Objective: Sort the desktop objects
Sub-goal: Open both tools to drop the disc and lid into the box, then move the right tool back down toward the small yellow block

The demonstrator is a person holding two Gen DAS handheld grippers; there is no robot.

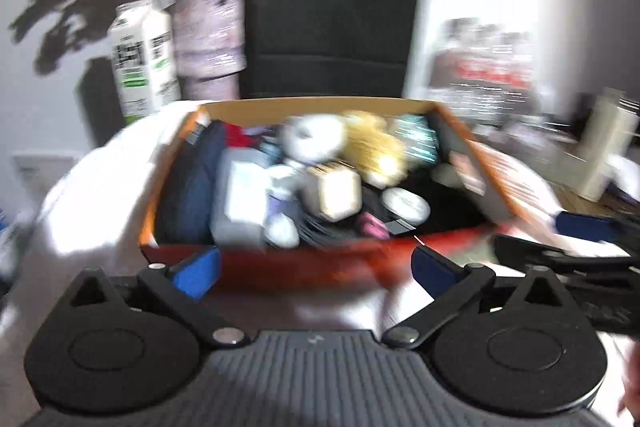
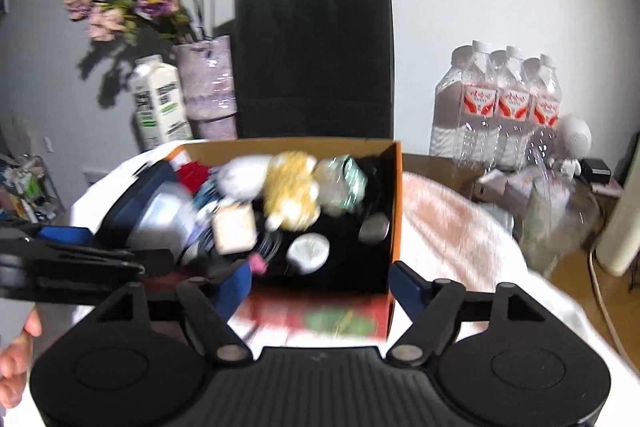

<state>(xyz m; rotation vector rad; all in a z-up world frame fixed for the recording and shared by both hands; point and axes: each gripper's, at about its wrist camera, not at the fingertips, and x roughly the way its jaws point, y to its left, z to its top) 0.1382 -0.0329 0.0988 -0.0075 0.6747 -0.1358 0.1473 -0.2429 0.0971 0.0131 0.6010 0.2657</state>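
An orange cardboard box [image 1: 180, 163] sits on a white cloth, full of small items: a yellow plush toy [image 1: 372, 143], a white round tin [image 1: 405, 203], a beige cube [image 1: 336, 191], a dark blue pouch [image 1: 192, 187]. The box also shows in the right wrist view [image 2: 395, 211], with the plush [image 2: 292, 187] and tin [image 2: 308, 251]. My left gripper [image 1: 316, 273] is open and empty at the box's near wall. My right gripper [image 2: 320, 283] is open and empty at the box's near right corner. Both views are blurred.
Behind the box stand a black paper bag [image 2: 314, 55], a milk carton [image 2: 160, 103], a vase of purple flowers [image 2: 208, 87] and a pack of water bottles [image 2: 500, 103]. A pink cloth [image 2: 448, 227] lies right of the box. A white speaker [image 2: 574, 137] stands far right.
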